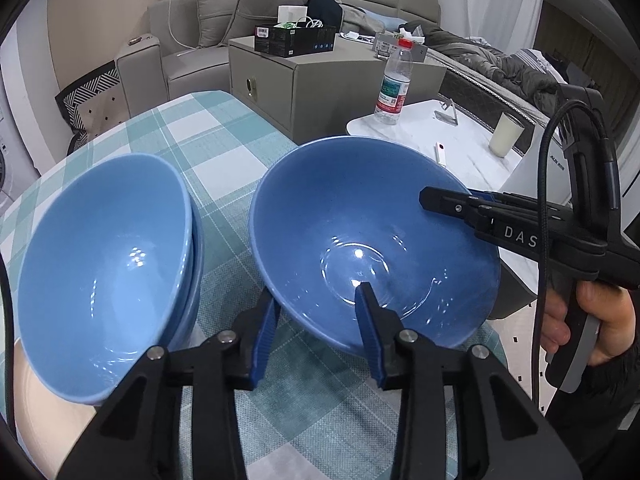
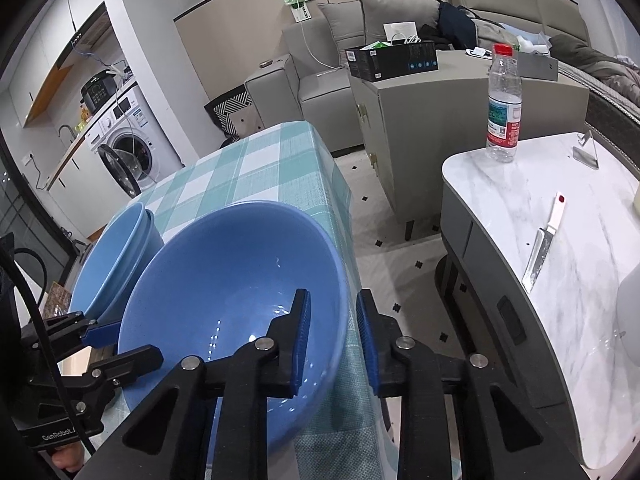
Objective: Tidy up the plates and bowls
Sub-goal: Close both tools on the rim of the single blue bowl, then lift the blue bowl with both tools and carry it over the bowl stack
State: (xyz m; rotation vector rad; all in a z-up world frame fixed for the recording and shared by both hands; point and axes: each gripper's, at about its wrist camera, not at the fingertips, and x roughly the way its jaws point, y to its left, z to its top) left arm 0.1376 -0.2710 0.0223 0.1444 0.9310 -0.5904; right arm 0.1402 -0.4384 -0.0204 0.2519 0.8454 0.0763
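Note:
A darker blue bowl [image 1: 372, 240] sits on the checked tablecloth [image 1: 224, 152] near the table's right edge. My left gripper [image 1: 320, 320] is open and straddles its near rim, one finger inside, one outside. My right gripper [image 2: 334, 320] is open and straddles the bowl's [image 2: 232, 288] right rim, one finger inside, one outside. It shows in the left wrist view [image 1: 448, 202] at the bowl's right rim. A stack of lighter blue bowls [image 1: 104, 264] stands to the left, also in the right wrist view [image 2: 116, 256].
A white marble side table [image 2: 560, 248] stands to the right with a water bottle [image 2: 503, 104], a knife [image 2: 544, 244] and a cup [image 1: 506, 134]. A grey cabinet [image 1: 320, 80] and sofa lie beyond. A cream plate edge [image 1: 36, 396] lies under the bowl stack.

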